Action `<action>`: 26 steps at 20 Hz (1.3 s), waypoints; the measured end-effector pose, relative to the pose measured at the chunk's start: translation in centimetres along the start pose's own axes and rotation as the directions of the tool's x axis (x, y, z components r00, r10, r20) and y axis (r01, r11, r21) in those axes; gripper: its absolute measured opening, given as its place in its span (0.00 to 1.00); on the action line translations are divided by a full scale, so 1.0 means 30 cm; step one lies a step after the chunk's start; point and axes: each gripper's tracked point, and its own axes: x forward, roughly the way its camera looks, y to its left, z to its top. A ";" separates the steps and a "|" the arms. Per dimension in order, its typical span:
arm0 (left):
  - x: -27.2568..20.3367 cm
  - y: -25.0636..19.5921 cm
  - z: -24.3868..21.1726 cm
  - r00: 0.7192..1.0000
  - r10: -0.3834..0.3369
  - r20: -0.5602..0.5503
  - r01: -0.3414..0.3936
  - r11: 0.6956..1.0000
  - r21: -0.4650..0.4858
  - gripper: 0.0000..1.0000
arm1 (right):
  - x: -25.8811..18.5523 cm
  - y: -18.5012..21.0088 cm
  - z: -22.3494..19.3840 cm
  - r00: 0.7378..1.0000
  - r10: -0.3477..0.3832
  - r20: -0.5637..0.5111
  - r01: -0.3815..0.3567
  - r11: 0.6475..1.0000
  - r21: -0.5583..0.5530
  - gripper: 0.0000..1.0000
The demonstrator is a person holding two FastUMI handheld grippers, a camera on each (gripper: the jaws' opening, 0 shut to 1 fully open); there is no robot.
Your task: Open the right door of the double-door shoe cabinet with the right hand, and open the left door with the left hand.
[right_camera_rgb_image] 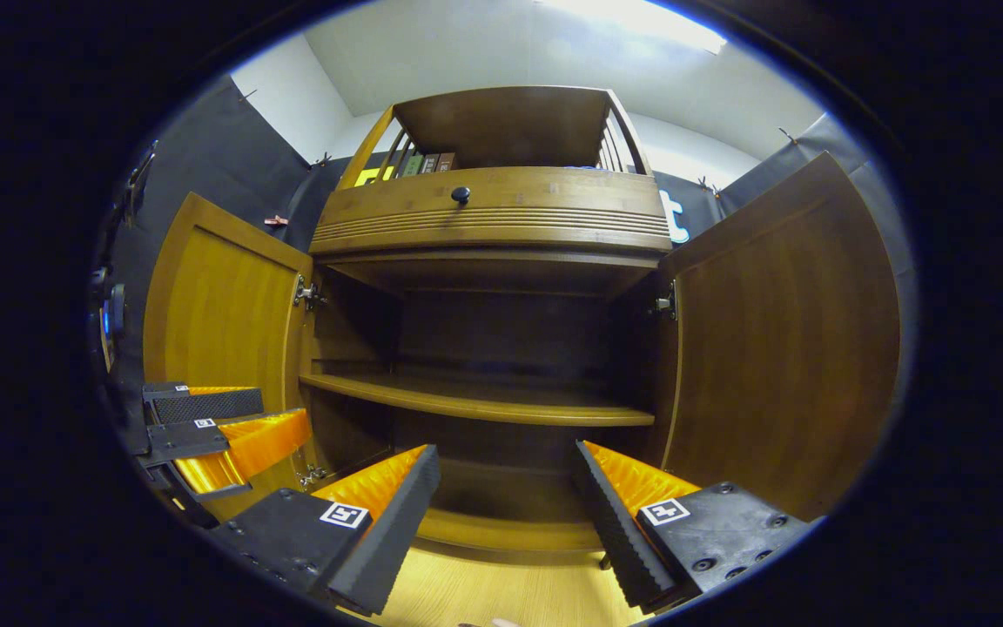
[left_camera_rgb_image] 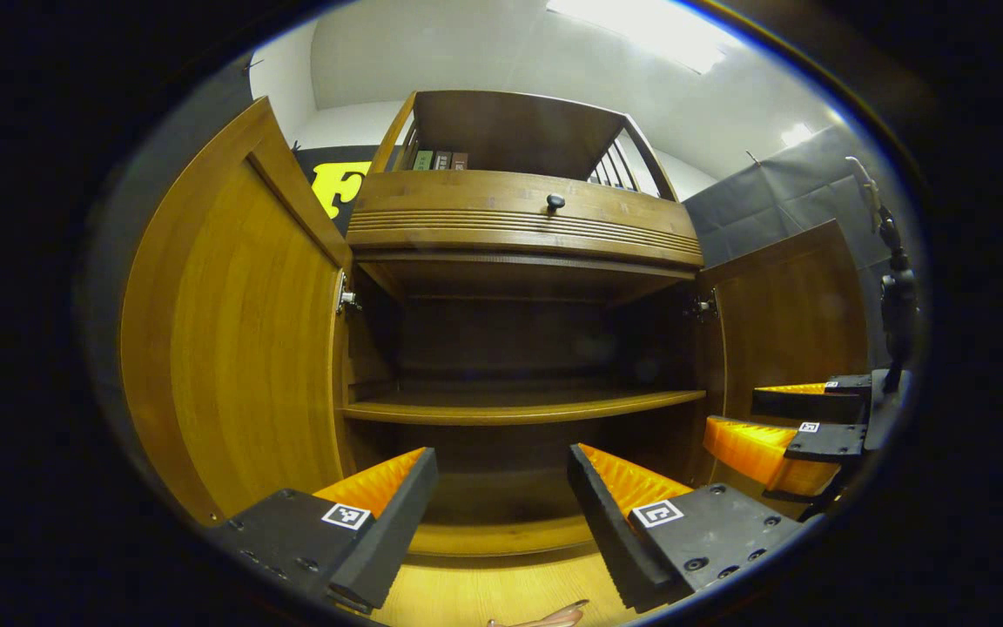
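We see the shoe cabinet [left_camera_rgb_image: 519, 218] with its left door [left_camera_rgb_image: 240, 348] and right door [right_camera_rgb_image: 780, 348] swung wide. In front, both the left gripper [left_camera_rgb_image: 501, 505] and right gripper [right_camera_rgb_image: 506, 509] hold fingers apart, empty. The books [left_camera_rgb_image: 440, 160] on top look blurry.

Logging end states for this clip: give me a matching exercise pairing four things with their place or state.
Column 1:
1. left door
2. drawer knob
3. middle shelf
4. left claw

Column 2:
A. open, holding nothing
B. swung open, inner face showing
C. bare, inside the cabinet
D. on the ribbed front panel above the opening

Pairs: 1-B, 2-D, 3-C, 4-A
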 end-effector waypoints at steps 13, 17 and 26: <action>-0.008 0.028 -0.003 1.000 0.006 0.003 -0.006 1.000 -0.022 0.93 | 0.007 0.042 -0.016 1.000 0.021 -0.021 -0.022 1.000 -0.015 0.97; 0.002 0.029 -0.011 1.000 0.002 -0.008 -0.002 1.000 -0.021 0.94 | 0.005 0.051 -0.019 1.000 0.023 -0.019 -0.024 0.999 -0.029 0.97; 0.013 0.018 -0.005 1.000 -0.001 -0.005 0.001 1.000 -0.002 0.93 | 0.002 0.048 0.000 1.000 0.024 0.006 -0.024 1.000 -0.008 0.96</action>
